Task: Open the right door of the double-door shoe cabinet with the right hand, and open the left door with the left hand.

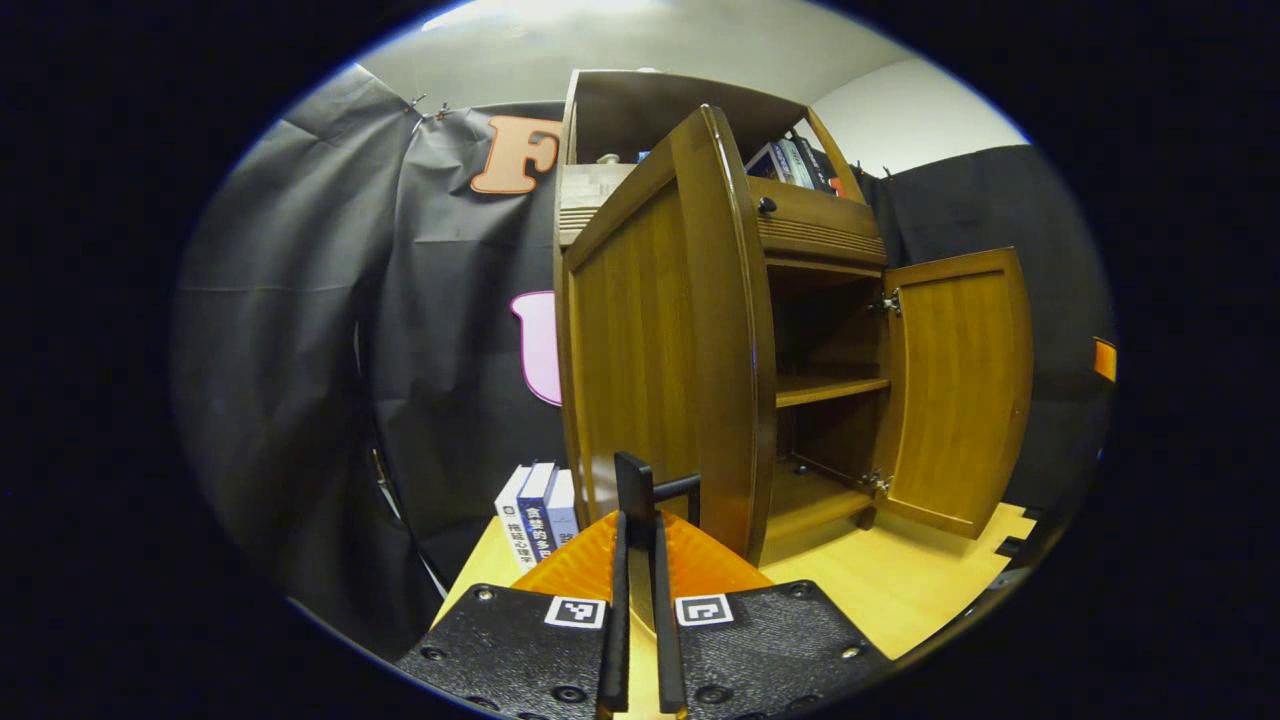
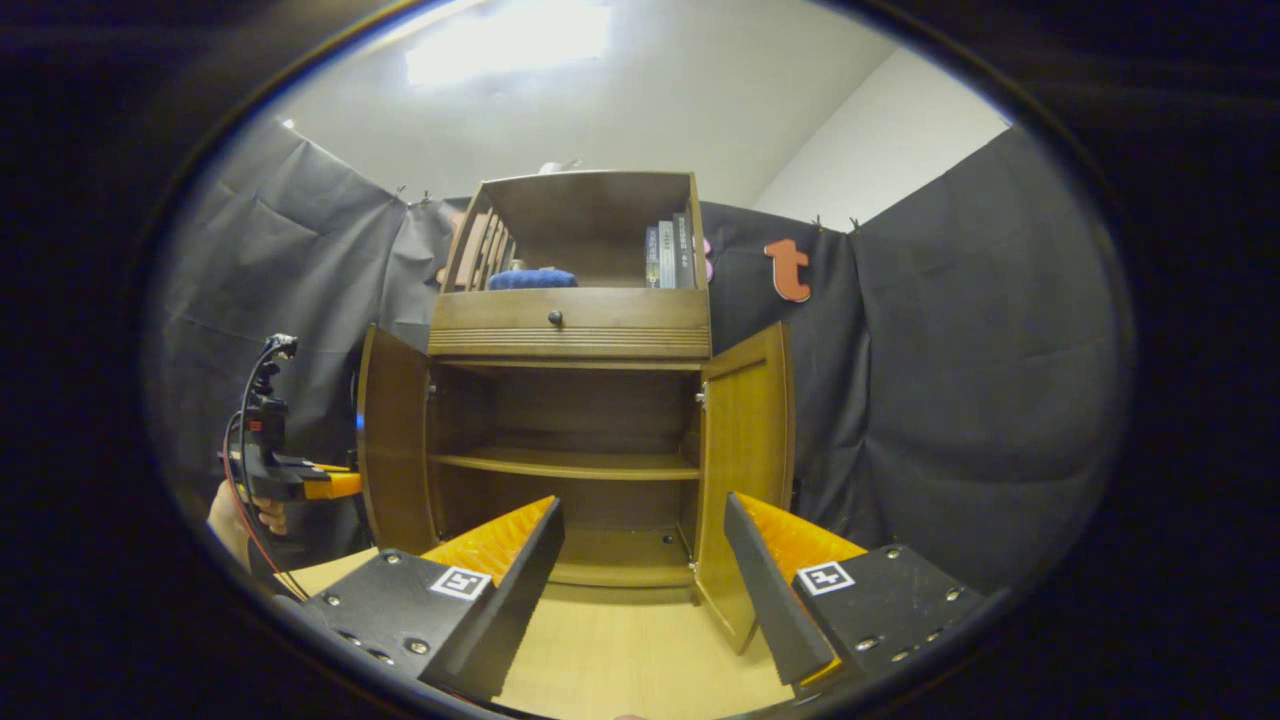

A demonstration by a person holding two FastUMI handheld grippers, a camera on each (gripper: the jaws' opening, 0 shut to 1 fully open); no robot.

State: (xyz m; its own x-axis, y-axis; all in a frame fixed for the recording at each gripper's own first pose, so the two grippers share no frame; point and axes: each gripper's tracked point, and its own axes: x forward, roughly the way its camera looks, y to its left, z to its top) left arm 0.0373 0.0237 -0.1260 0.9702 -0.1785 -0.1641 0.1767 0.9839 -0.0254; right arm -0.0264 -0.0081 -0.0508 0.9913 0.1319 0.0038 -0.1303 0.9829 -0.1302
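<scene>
The wooden shoe cabinet (image 2: 570, 325) stands ahead with both doors swung out. In the left gripper view the left door (image 1: 650, 340) fills the middle, edge-on, and the right door (image 1: 960, 390) hangs wide open beyond it. My left gripper (image 1: 640, 520) is shut, its fingers pressed on the dark bar handle (image 1: 636, 480) of the left door. In the right gripper view a hand (image 2: 235, 520) holds that left gripper (image 2: 335, 487) against the left door (image 2: 395, 450). My right gripper (image 2: 642, 503) is open and holds nothing, a short way back from the right door (image 2: 745, 450).
Inside the cabinet are a bare shelf (image 2: 560, 465) and a bottom board. A drawer with a knob (image 2: 553, 318) sits above the doors, with books (image 2: 668, 255) and a blue item (image 2: 530, 280) on top. More books (image 1: 535, 515) stand on the light wooden floor (image 2: 620, 650) beside the cabinet.
</scene>
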